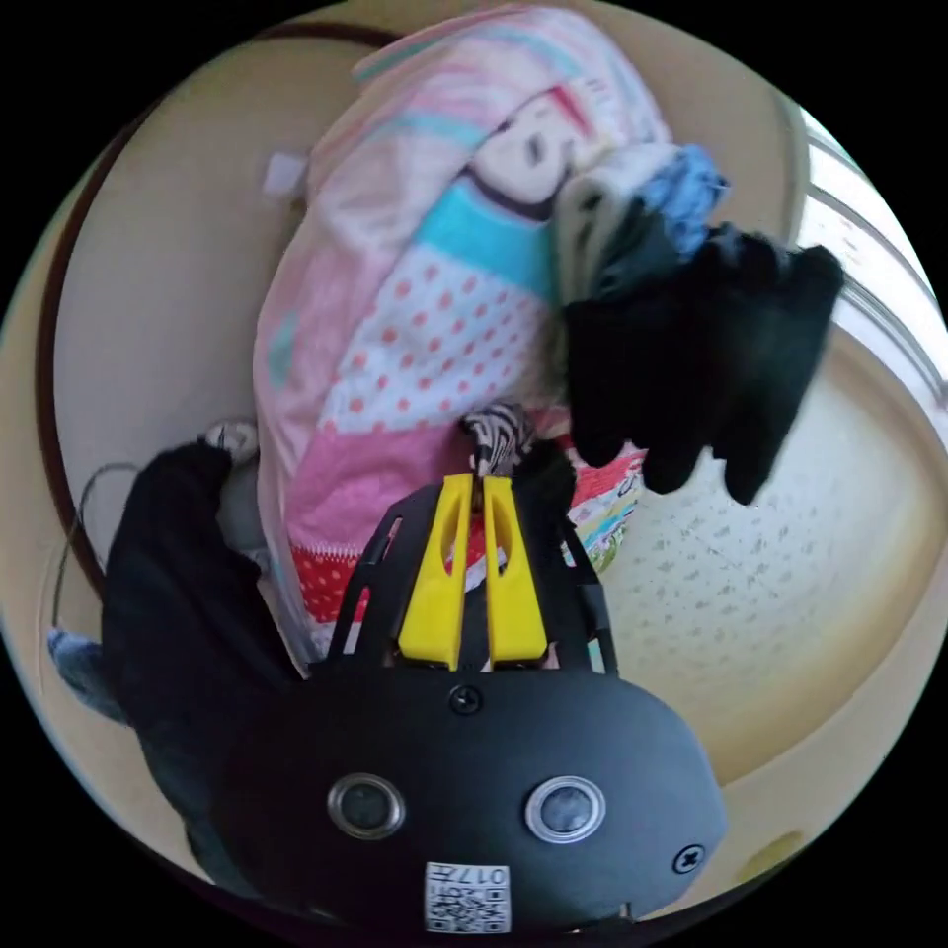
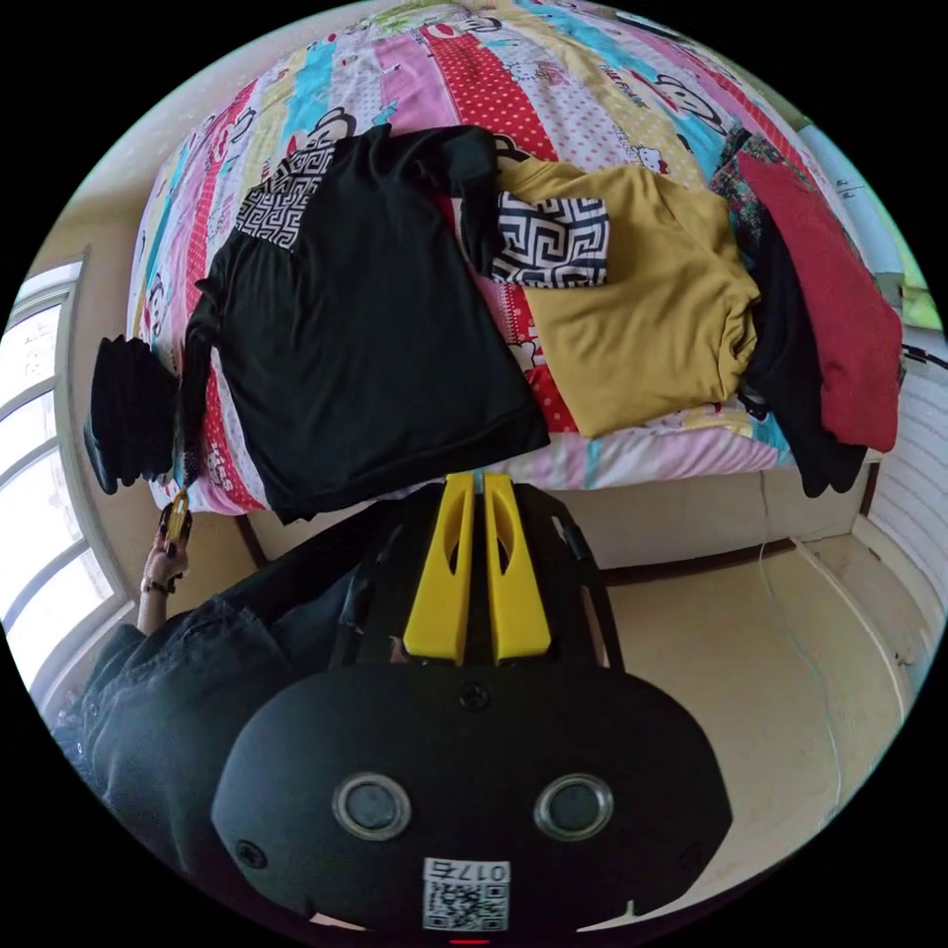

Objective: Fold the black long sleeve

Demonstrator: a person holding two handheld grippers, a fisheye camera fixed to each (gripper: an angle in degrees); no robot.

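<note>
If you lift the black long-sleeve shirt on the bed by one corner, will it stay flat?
Probably not. The black long-sleeve shirt lies limp, its sleeve drooping off the colourful striped bedcover, so it likely sags and folds. Thin cloth, probably light.

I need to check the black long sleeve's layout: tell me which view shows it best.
The right gripper view: the black long sleeve lies spread flat on the bed, body and patterned sleeves visible. The left gripper view shows only a patterned bit at the left tool.
</note>
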